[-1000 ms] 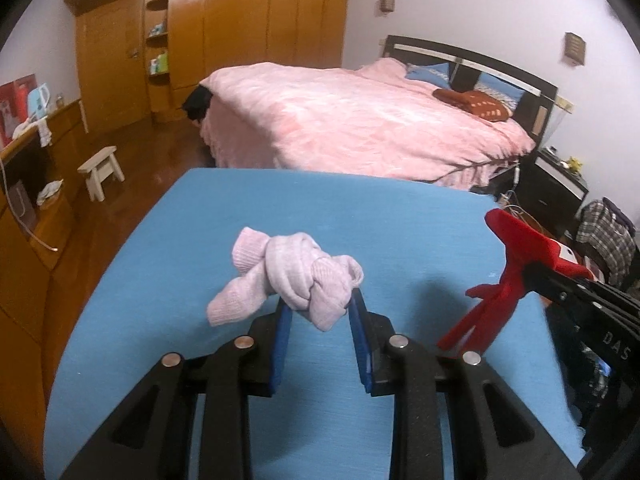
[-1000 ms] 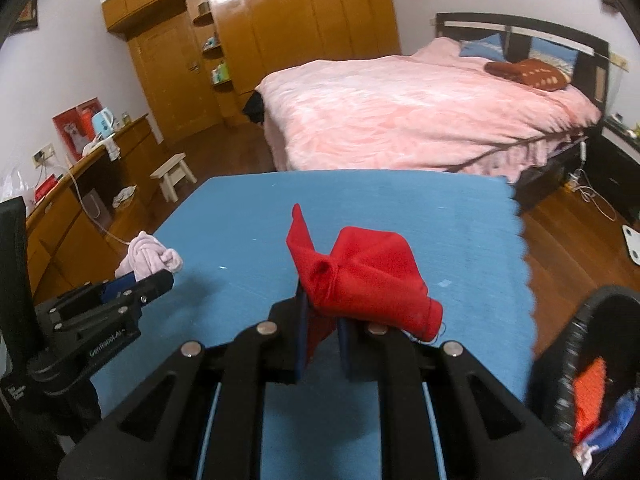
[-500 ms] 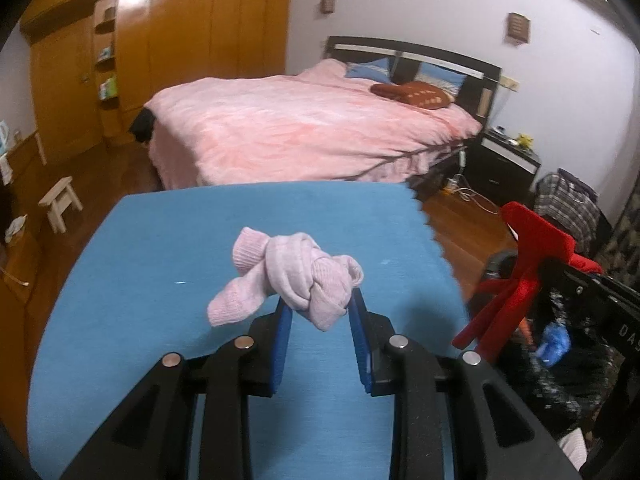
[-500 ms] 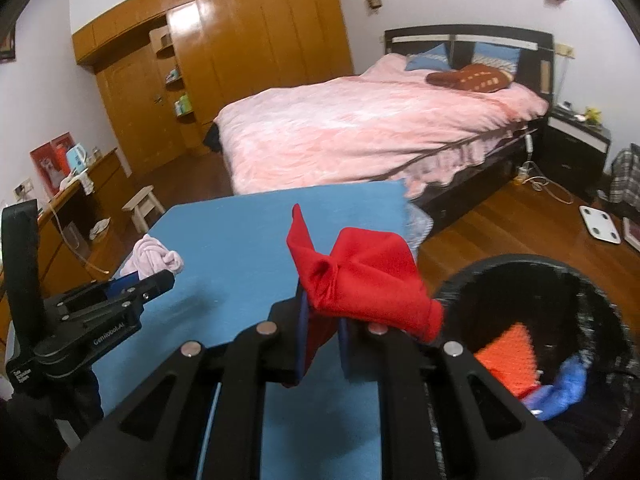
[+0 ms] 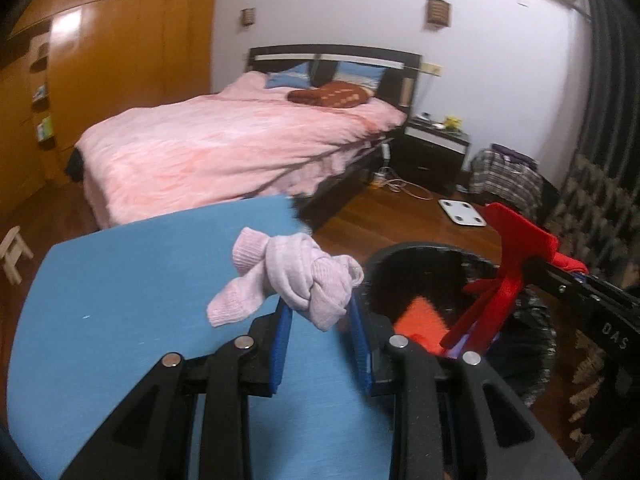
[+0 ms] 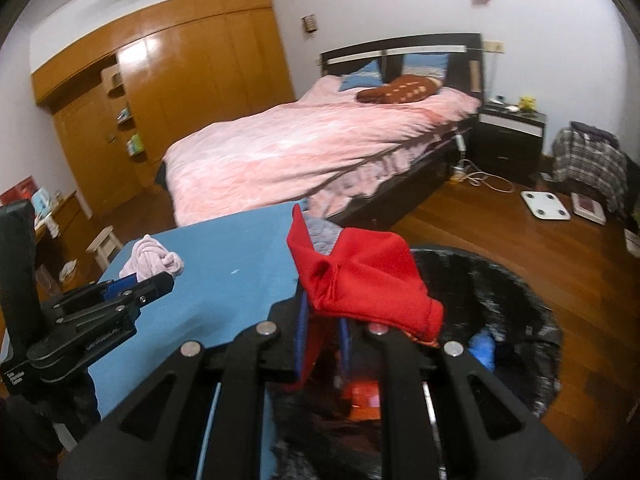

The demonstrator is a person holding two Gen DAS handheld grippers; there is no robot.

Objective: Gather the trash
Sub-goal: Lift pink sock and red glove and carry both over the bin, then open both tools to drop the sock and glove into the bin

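My left gripper (image 5: 320,320) is shut on a knotted pale pink sock (image 5: 296,276), held over the right edge of the blue table (image 5: 120,280). The sock also shows in the right wrist view (image 6: 154,260). My right gripper (image 6: 324,320) is shut on a red cloth (image 6: 360,280) and holds it above the black bin (image 6: 520,320). In the left wrist view the red cloth (image 5: 516,256) hangs over the bin (image 5: 412,264) to my right. Orange and blue scraps lie inside the bin.
A bed with a pink cover (image 5: 240,148) stands behind the table. A white scale (image 5: 462,212) lies on the wooden floor near a black nightstand (image 5: 432,152). A small white stool (image 5: 12,252) is at the left. Wooden wardrobes (image 6: 180,80) line the back wall.
Both grippers have swung right with their loads. The black bin has come into view, and the red cloth now hangs over it. The pink sock has reached the table's right edge.
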